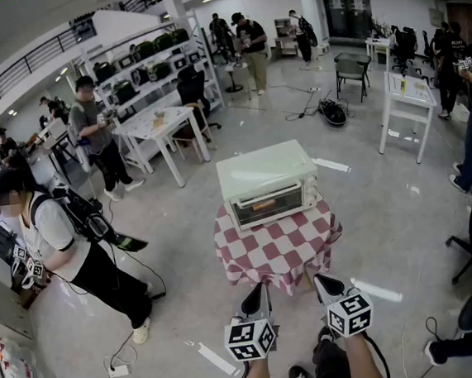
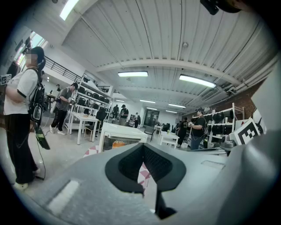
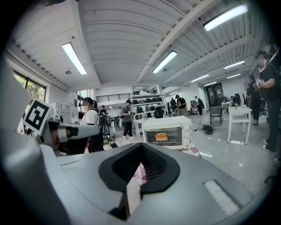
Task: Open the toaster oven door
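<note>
A large, bright workshop hall is seen from above, with a glossy grey concrete floor [image 1: 371,212] and strip lights on a white ribbed ceiling.

Far left of the toaster oven, a person [image 1: 54,239] in a white shirt and black trousers stands by the wall. Behind the oven and to its left, white metal shelves [image 1: 145,60] carry dark appliances. A low white table [image 1: 159,125] stands in front of them with another person beside it.

At centre is the pale cream, box-shaped metal toaster oven [image 1: 266,169]. It sits on a small table [image 1: 279,250] draped in a red-and-white checked cloth. Its glass door [image 1: 264,206] faces the viewer and is shut, and an orange item [image 3: 161,136] shows through the glass.

In front of the oven, low in the picture, the grey left gripper [image 1: 261,290] with black jaw pads points toward it. Its jaws are pressed together with nothing between them. Just to its right, the matching right gripper [image 1: 321,282] also has its jaws together and holds nothing. Neither touches the oven.

Right of the oven, a white strip of tape [image 1: 331,165] lies on the floor. Farther right stands a tall white table [image 1: 406,97], with a dark chair [image 1: 353,69] behind it.
</note>
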The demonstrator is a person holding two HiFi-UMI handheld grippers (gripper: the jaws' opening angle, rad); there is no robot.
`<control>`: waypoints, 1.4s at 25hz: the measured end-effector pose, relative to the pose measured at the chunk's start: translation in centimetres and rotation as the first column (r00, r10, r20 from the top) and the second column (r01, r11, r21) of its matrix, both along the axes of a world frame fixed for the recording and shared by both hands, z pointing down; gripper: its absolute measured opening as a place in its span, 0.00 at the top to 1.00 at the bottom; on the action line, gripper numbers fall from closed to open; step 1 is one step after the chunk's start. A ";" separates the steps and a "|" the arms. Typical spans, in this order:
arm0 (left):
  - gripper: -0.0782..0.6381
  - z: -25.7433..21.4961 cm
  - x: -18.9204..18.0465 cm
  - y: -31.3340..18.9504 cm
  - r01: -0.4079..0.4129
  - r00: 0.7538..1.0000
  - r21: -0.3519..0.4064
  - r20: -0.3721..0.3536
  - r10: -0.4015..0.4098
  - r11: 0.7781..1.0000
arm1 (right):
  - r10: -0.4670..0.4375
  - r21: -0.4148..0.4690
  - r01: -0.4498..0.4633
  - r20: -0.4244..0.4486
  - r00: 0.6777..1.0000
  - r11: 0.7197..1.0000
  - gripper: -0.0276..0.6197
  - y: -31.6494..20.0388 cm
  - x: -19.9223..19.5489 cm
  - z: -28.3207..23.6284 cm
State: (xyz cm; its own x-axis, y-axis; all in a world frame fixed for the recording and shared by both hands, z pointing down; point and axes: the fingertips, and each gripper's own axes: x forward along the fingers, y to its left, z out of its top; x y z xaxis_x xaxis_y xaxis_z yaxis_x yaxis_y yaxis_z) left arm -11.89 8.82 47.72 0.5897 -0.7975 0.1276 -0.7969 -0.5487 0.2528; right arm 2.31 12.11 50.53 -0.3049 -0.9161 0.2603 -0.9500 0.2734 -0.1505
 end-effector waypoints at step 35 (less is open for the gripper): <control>0.88 6.3 3.8 -21.3 -0.031 0.998 -0.123 0.058 0.038 0.992 | -0.153 -0.045 0.152 -0.021 0.988 0.987 0.95 -21.3 2.3 4.6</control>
State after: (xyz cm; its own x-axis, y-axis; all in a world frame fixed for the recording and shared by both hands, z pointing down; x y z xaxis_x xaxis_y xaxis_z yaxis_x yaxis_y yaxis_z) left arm -8.07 -12.50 54.02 0.6050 -0.7532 0.2583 -0.7937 -0.5442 0.2719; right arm 4.58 -9.17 55.13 -0.4330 -0.8474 0.3073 -0.9014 0.4090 -0.1422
